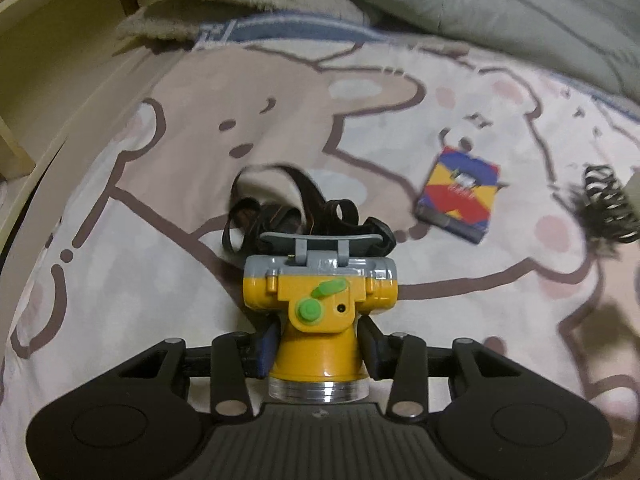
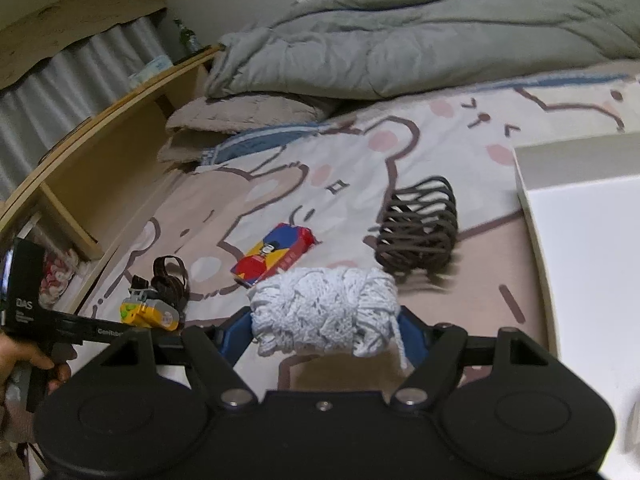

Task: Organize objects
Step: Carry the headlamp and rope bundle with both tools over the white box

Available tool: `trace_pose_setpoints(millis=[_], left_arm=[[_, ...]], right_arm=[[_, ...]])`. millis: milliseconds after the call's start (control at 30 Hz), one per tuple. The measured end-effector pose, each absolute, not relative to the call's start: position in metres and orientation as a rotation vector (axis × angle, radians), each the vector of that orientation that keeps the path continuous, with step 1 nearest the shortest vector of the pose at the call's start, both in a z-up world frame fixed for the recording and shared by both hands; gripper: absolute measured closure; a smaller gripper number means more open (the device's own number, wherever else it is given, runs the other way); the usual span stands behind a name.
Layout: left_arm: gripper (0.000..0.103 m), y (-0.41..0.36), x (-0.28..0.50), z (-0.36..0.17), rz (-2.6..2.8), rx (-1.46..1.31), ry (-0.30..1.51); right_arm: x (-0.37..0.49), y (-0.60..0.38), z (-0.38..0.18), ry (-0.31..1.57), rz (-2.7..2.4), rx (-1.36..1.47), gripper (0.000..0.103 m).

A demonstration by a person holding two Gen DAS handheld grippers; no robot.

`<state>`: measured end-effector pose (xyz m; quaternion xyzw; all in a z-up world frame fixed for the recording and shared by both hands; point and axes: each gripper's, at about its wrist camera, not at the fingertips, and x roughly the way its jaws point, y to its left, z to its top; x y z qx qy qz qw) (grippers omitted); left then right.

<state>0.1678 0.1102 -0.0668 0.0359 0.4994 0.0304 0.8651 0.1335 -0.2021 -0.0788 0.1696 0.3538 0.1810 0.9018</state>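
The left gripper (image 1: 318,350), angled steeply down over the bed sheet (image 1: 168,152), clamps its narrow jaws on the cone of one yellow headlamp (image 1: 320,300), strap trailing on the sheet. The right gripper (image 2: 324,330) grips one pale yarn ball (image 2: 326,310) between wide jaws. One colourful box (image 2: 274,254) and one dark wire holder (image 2: 418,226), seemingly empty, lie beyond, beside a white box (image 2: 580,240)

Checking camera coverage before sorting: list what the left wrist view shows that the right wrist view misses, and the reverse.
Left wrist only: the jaws closed on the headlamp's yellow body, its clear lens and green button.
Right wrist only: the yarn held in the right gripper, the white box, the shelf, a hand.
Both: headlamp, card box, dark clip, bear sheet, grey duvet.
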Motion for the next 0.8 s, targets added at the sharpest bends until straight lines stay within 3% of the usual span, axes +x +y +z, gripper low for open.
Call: trace_pose_setpoints(millis=[433, 800], left_arm=[[0.06, 0.072, 0.121, -0.007, -0.039, -0.027, 0.784], [0.06, 0.02, 0.102, 0.024, -0.164, -0.014, 0.709]], right_arm=[[0.12, -0.195, -0.055, 0.626, 0.377, 0.283, 0.028], [0.095, -0.235, -0.013, 0.579, 0.34, 0.297, 0.028]])
